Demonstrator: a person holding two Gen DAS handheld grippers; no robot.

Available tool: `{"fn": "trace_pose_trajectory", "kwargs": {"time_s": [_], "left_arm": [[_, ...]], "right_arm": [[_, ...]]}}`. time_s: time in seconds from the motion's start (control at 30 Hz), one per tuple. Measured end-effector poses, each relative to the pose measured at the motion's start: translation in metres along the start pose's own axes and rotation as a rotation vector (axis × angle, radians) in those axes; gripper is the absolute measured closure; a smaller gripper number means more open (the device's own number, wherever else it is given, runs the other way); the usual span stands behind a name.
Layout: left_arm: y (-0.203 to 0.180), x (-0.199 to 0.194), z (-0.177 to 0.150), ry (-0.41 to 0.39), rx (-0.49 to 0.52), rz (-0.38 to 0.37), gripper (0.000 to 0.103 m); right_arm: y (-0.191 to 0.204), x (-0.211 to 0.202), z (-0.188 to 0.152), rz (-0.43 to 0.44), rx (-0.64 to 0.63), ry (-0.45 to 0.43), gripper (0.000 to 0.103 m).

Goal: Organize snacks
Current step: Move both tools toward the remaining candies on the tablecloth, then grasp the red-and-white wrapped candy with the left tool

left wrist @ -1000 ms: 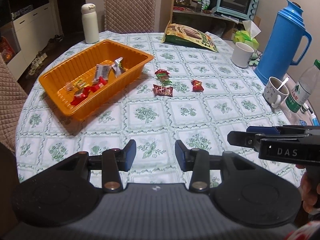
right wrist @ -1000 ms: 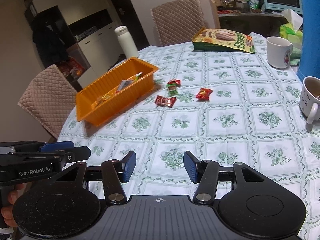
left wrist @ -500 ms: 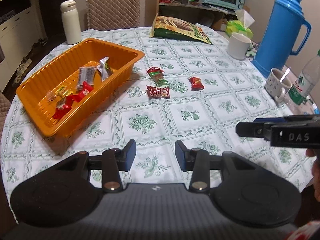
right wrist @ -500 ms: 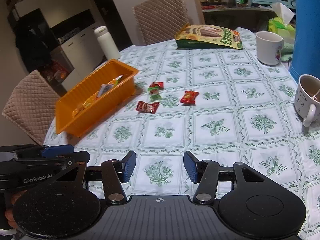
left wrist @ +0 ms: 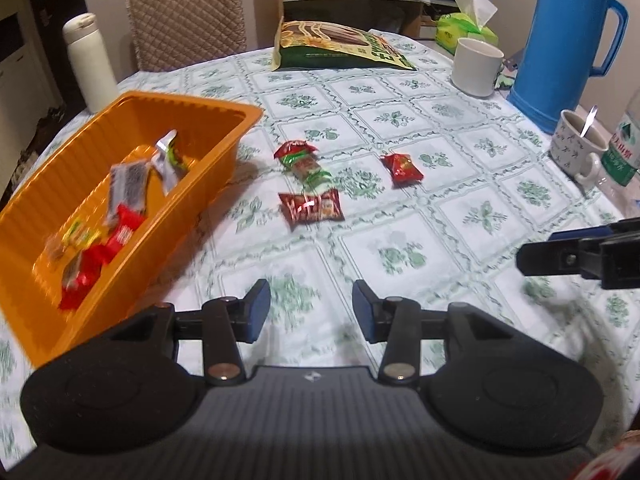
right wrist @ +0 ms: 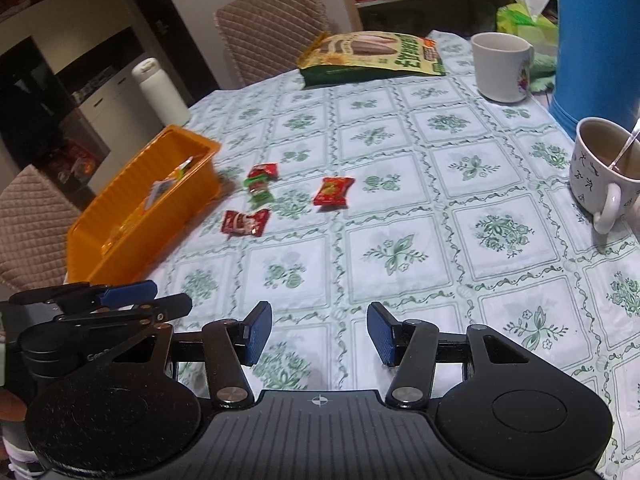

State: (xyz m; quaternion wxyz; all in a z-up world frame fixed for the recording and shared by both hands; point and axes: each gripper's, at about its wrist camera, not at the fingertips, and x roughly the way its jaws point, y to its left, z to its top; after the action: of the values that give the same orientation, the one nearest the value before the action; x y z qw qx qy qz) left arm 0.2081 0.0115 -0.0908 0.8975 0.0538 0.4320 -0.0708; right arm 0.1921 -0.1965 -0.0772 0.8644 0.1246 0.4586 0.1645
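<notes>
Both grippers advance over the table: left gripper (left wrist: 311, 312) now sits closer to the loose snacks (left wrist: 311, 207) and tray (left wrist: 240, 114), right gripper (right wrist: 319, 334) likewise, candies (right wrist: 245, 222) looming larger.

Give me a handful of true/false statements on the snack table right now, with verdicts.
1. Three wrapped snacks lie loose on the tablecloth outside the orange tray. True: a dark red packet, a red-and-green one and a red one.
2. The left tongs hold a snack. False: they are open and empty.
3. The orange tray is empty. False: several wrapped snacks lie in it.
4. The right tongs are open above the tablecloth. True.
5. A spoon stands in the patterned mug. True.
6. The blue thermos jug lies on its side. False: it stands upright.
</notes>
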Motion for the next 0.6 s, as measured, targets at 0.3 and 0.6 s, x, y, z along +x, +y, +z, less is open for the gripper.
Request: {"fn": "trace_pose_trajectory", "kwargs": {"time_s": [0.3, 0.6], "left_arm": [[0.005, 0.047, 0.025, 0.001, 0.061, 0.024, 0.058], [0.009, 0.076, 0.039, 0.024, 0.084, 0.036, 0.055]], "right_arm": [[-0.011, 0.017, 0.018, -0.033, 0.046, 0.005, 0.05], [-0.018, 0.03, 0.028, -0.044, 0.077, 0.025, 0.05]]}}
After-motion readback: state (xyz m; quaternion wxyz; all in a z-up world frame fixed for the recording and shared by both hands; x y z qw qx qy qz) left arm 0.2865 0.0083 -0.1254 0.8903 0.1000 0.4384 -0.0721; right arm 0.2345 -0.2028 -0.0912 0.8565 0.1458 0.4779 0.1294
